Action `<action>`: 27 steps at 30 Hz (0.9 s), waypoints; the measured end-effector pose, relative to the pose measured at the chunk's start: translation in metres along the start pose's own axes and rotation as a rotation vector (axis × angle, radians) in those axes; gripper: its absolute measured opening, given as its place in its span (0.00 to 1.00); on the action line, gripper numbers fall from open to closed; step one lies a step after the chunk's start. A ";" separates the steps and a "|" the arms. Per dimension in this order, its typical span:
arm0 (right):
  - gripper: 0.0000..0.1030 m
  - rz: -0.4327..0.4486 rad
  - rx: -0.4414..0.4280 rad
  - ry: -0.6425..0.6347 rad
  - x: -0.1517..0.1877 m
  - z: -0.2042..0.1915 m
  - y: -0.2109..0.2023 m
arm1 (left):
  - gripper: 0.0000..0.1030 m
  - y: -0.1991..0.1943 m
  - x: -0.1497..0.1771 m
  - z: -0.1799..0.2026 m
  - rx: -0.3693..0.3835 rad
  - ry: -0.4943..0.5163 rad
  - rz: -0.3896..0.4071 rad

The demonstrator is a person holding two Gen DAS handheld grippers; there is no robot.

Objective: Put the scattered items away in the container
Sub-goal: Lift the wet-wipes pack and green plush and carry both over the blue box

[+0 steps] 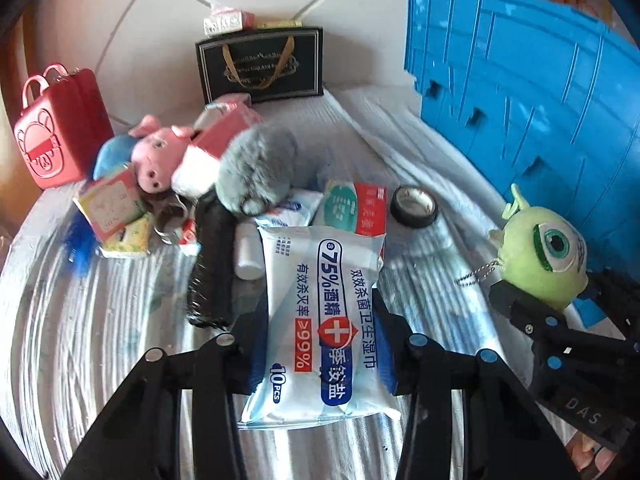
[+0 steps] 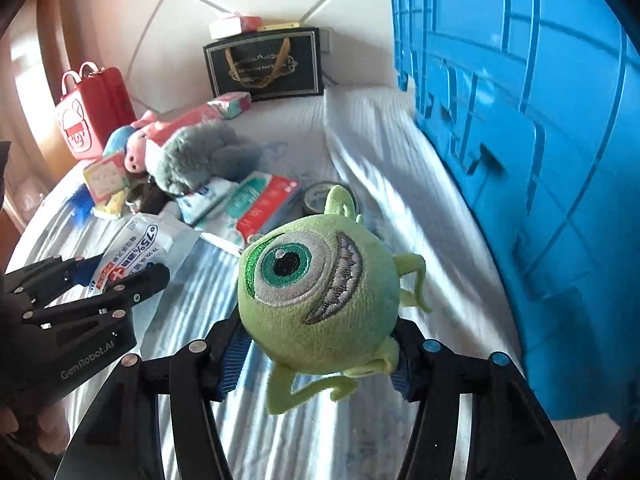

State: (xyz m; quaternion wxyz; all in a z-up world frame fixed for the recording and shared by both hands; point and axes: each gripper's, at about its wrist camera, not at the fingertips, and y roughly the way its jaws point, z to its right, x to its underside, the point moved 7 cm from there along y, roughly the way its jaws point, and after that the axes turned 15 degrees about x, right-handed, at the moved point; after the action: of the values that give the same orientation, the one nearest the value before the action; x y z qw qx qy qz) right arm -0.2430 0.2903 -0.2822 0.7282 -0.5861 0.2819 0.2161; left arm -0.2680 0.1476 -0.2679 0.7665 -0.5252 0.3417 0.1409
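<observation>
Two loads are gripped, so the sensible move is to carry both over the rim of the blue crate (image 2: pixel 532 128) at the right and only then let go, keeping each level. Green plush (image 2: pixel 320 300) sits pinched between the right gripper's (image 2: pixel 318 360) pads, just beside the crate wall. Wipes pack (image 1: pixel 324 320) lies clamped lengthwise in the left gripper (image 1: pixel 320 344), farther from the crate.

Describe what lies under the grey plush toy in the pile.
The grey plush toy lies on a white wipes pack and the top of a black comb. Whatever sits beneath its middle is covered.
</observation>
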 end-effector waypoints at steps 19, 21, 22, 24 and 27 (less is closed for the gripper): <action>0.57 0.503 0.085 0.047 -0.134 0.066 -0.263 | 0.41 -0.207 -0.131 0.122 0.126 0.141 0.434; 0.57 0.532 0.117 0.068 -0.137 0.091 -0.275 | 0.41 -0.209 -0.140 0.152 0.154 0.168 0.450; 0.57 0.542 0.136 0.077 -0.137 0.107 -0.280 | 0.41 -0.210 -0.144 0.169 0.174 0.179 0.459; 0.57 0.554 0.173 0.093 -0.137 0.140 -0.284 | 0.41 -0.210 -0.154 0.205 0.217 0.194 0.467; 0.57 0.560 0.227 0.114 -0.137 0.199 -0.283 | 0.41 -0.205 -0.170 0.264 0.264 0.213 0.478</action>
State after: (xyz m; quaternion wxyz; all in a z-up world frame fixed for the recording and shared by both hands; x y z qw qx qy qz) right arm -0.1309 0.4242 0.0465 0.6843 -0.4116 0.4952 0.3422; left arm -0.1745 0.3264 0.0482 0.7330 -0.3374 0.5496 0.2163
